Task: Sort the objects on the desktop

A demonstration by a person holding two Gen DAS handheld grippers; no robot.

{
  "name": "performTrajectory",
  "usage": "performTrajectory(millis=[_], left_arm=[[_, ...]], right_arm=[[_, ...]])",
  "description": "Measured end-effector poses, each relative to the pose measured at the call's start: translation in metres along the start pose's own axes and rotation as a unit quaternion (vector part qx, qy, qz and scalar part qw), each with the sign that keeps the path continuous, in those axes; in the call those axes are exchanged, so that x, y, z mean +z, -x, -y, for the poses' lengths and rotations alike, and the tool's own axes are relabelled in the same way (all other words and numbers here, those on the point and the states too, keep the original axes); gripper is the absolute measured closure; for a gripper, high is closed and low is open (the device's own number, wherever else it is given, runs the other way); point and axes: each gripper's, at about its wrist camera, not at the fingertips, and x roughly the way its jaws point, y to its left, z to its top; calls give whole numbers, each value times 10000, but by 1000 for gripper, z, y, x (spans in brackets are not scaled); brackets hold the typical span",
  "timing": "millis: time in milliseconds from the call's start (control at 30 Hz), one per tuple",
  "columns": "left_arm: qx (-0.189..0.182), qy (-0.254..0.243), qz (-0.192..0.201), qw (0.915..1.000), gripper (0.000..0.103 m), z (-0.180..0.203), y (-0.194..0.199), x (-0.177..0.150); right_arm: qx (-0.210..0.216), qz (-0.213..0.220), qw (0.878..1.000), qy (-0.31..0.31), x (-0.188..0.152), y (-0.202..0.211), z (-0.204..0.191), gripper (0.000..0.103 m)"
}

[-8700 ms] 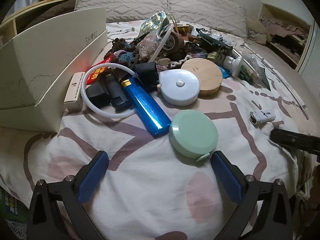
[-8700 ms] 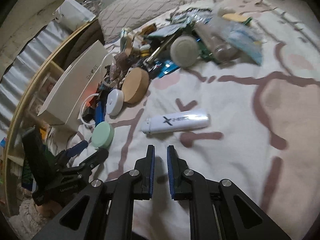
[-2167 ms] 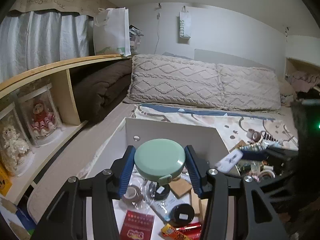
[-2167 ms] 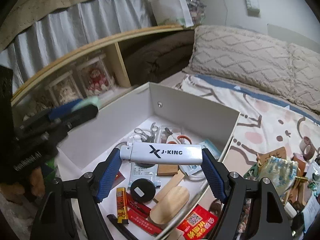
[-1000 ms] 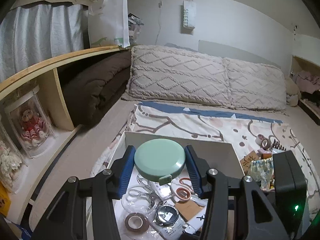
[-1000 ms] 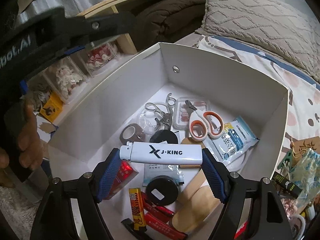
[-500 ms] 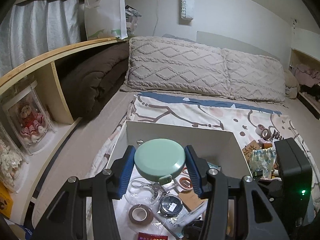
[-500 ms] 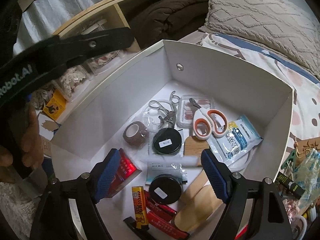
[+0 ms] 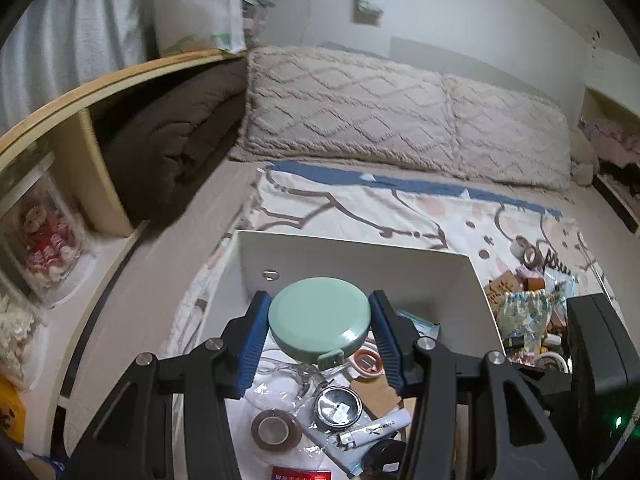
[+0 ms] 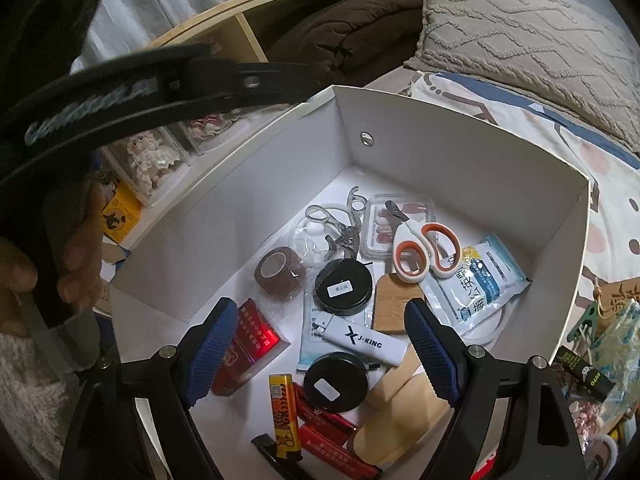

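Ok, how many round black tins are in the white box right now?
2. One black tin lies mid-box beside the brown tape roll; the other lies nearer the right gripper, below the white lighter. More may be hidden.

The box (image 10: 460,152) sits on the bed sheet (image 10: 600,160), with the pillows (image 9: 400,120) behind it and the shelf (image 9: 80,128) to its left. Inside the box, the lighter (image 10: 362,340) lies between two round tins (image 10: 343,286), the scissors (image 10: 424,252) behind them, the tape roll (image 10: 280,272) to their left.
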Motion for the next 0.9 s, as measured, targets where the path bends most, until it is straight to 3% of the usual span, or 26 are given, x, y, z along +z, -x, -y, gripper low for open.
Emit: performTrajectory(millis=[167, 433, 633, 700, 733, 767, 900], left_arm=[[104, -202, -331, 9992, 53, 7, -25, 14], [783, -553, -761, 9925, 53, 4, -66, 20], [1175, -893, -692, 9866, 53, 9, -77, 19], [1254, -877, -629, 9862, 42, 8, -76, 20], [1306, -846, -561, 9862, 23, 7, -74, 20], [1357, -817, -474, 9862, 13, 6, -72, 20], [1339, -752, -385, 9874, 12, 1, -63, 21]], right_arm=[[43, 40, 10000, -5, 0, 1, 0, 18], [65, 32, 10000, 3, 0, 1, -1, 18], [118, 26, 9999, 17, -1, 1, -2, 18], [133, 34, 9999, 11, -1, 1, -2, 18], [141, 40, 9999, 6, -1, 1, -1, 18], [145, 46, 9999, 4, -1, 2, -1, 18], [138, 35, 9999, 1, -1, 1, -1, 18]])
